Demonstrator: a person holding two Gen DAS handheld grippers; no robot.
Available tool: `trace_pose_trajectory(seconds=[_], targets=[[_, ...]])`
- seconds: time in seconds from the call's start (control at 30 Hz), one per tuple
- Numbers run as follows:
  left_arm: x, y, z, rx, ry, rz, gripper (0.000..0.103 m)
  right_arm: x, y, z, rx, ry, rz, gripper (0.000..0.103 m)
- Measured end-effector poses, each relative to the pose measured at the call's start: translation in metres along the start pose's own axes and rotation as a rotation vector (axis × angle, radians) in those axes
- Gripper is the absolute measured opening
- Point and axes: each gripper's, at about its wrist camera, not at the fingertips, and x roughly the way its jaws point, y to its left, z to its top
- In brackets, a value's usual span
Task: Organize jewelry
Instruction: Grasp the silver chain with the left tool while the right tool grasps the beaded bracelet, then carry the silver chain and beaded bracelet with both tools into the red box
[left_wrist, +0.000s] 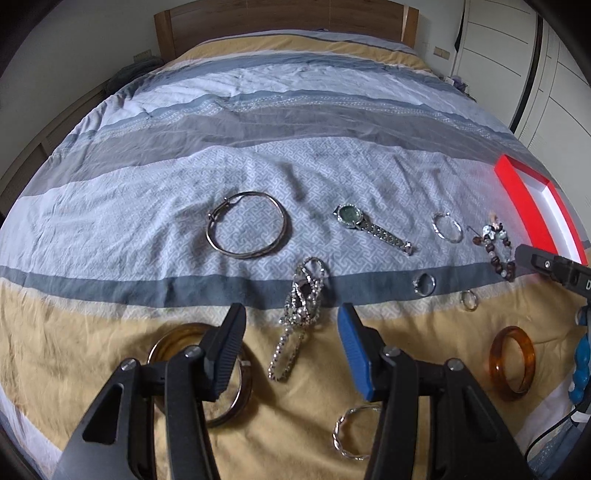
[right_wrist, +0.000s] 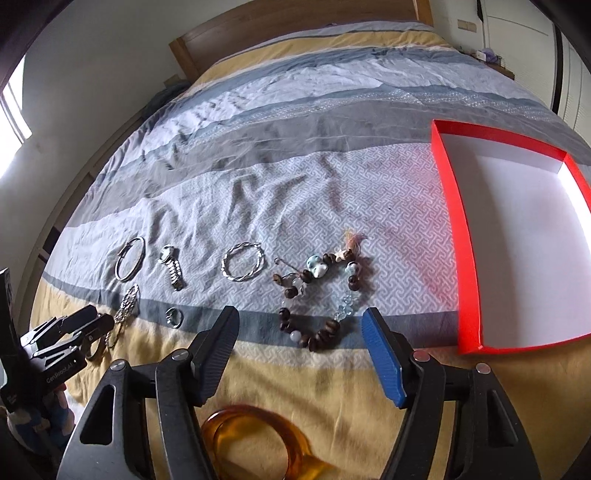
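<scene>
Nothing sorted yet: red box (right_wrist: 458, 236) sits empty w/ all jewelry loose on the bedspread (left_wrist: 258, 92), incl. beaded bracelet (right_wrist: 317, 295), watch (left_wrist: 373, 227) & amber bangle (left_wrist: 511, 363), both left gripper (left_wrist: 291, 350) & right gripper (right_wrist: 301, 350) wide apart, holding nothing.
</scene>
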Motion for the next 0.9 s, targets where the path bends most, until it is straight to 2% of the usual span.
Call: trace_pose_trajectory(seconds=[0.13,0.3,0.4,0.47,0.53,0.57,0.6,0.63,0.67,0.8,0.87,0.9], targets=[[0.018,0.0,0.004,0.028,0.029,0.01,0.05,0.023,-0.002,0.006,0.019,0.031,-0.031,0.083],[0.035,-0.004,0.007,0.071,0.064,0.029,0.05,0.042,-0.002,0.008,0.02,0.062,-0.072,0.086],[0.041,-0.005,0.009,0.067,0.072,0.032,0.049,0.048,-0.003,0.009,0.022,0.063,-0.068,0.087],[0.042,-0.005,0.011,0.061,0.069,0.033,0.049,0.048,-0.004,0.008,0.019,0.056,-0.069,0.079],[0.043,-0.006,0.01,0.063,0.065,0.037,0.048,0.047,-0.007,0.008,0.019,0.05,-0.075,0.058],[0.043,-0.006,0.01,0.062,0.064,0.039,0.048,0.046,-0.008,0.008,0.017,0.048,-0.074,0.053],[0.044,-0.005,0.01,0.059,0.064,0.04,0.047,0.046,-0.009,0.008,0.014,0.048,-0.07,0.04],[0.044,-0.005,0.01,0.055,0.065,0.041,0.044,0.045,-0.01,0.007,0.01,0.05,-0.067,0.027],[0.045,-0.005,0.01,0.053,0.066,0.041,0.039,0.045,-0.011,0.006,0.004,0.054,-0.064,0.021],[0.046,-0.009,0.011,0.06,0.067,0.049,0.029,0.044,-0.003,0.002,-0.041,0.057,-0.053,0.019],[0.046,-0.009,0.012,0.051,0.066,0.05,0.019,0.042,-0.002,0.001,-0.047,0.055,-0.044,0.019],[0.045,-0.009,0.012,0.043,0.065,0.052,0.018,0.042,-0.001,0.001,-0.049,0.054,-0.041,0.017]])
